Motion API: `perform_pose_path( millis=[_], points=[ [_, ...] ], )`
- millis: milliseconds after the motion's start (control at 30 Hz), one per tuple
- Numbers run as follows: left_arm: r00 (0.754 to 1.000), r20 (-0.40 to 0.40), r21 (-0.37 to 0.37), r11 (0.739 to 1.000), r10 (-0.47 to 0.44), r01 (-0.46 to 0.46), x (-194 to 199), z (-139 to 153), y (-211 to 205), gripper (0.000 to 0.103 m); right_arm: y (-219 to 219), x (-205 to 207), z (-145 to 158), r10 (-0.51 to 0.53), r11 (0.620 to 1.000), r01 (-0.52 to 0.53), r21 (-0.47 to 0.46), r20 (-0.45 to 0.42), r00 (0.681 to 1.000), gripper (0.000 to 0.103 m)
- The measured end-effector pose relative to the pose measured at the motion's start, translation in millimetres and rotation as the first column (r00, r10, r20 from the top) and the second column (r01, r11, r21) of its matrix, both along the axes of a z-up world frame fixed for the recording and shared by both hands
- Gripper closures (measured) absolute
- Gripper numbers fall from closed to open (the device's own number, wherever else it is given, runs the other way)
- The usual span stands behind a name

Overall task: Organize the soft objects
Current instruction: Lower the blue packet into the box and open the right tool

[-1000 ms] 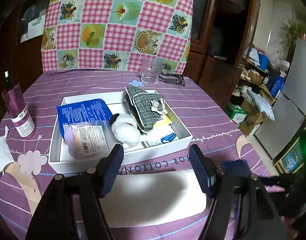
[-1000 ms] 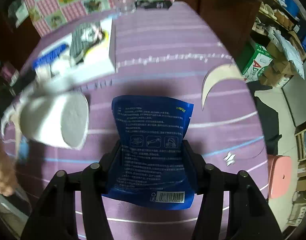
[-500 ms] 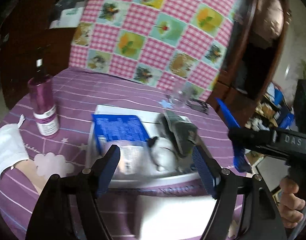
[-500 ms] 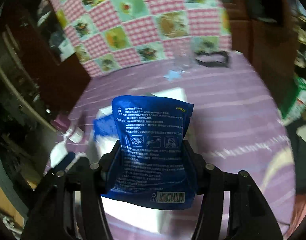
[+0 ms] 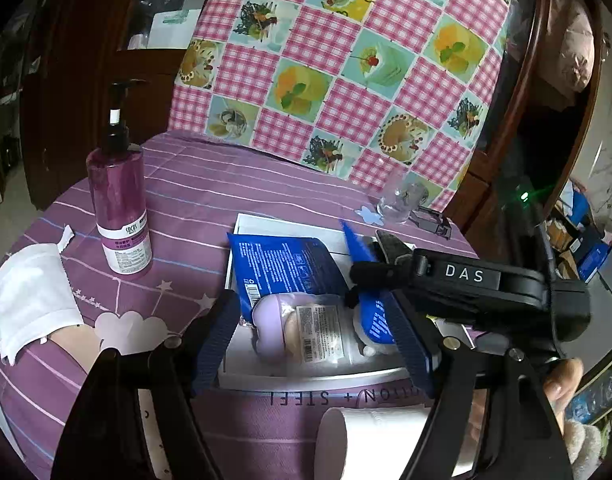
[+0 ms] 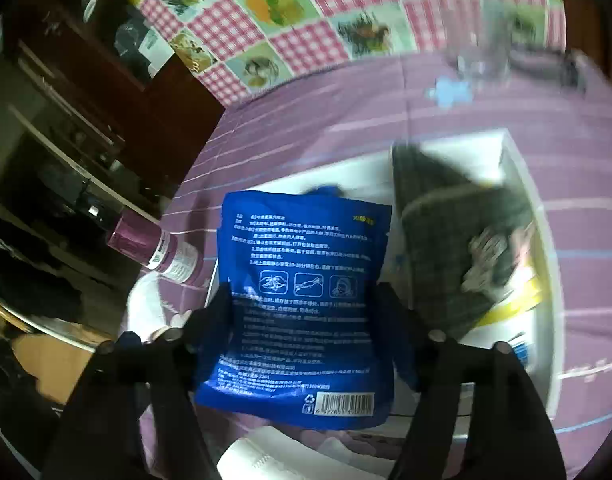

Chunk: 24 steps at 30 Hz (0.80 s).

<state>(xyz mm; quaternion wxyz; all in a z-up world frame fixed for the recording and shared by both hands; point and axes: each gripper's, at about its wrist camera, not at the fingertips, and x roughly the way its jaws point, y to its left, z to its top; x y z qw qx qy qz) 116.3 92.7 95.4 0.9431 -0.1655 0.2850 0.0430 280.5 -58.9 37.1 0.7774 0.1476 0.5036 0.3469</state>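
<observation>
Right gripper (image 6: 306, 320) is clamped on a blue printed pouch (image 6: 306, 280), held upright above the white box (image 6: 522, 168). Inside the box, at its right side, a grey plaid pouch (image 6: 458, 240) lies over something yellow. A purple bottle (image 6: 154, 248) stands left of the box on the striped purple cloth (image 6: 326, 112). View is blurred.

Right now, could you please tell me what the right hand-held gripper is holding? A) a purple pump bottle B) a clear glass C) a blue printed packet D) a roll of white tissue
C: in the right wrist view the right hand-held gripper is closed on the blue printed packet, held above the white box, while the purple pump bottle stands apart on the table.
</observation>
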Motion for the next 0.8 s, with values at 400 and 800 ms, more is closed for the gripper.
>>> perform_pose_path(
  millis=[400,800],
  points=[
    [0.999,-0.029,0.038,0.999,-0.013,0.014,6,-8,-13,0.024,-32,-9,32,-0.173,0.985,0.174,0.004,0.135,0.976,0.009],
    [1.0,-0.022,0.039,0.999,-0.018,0.019,5,-8,-13,0.023,-32,-29,65,-0.189,0.977,0.21,-0.028,0.329,0.925,0.009]
  ],
)
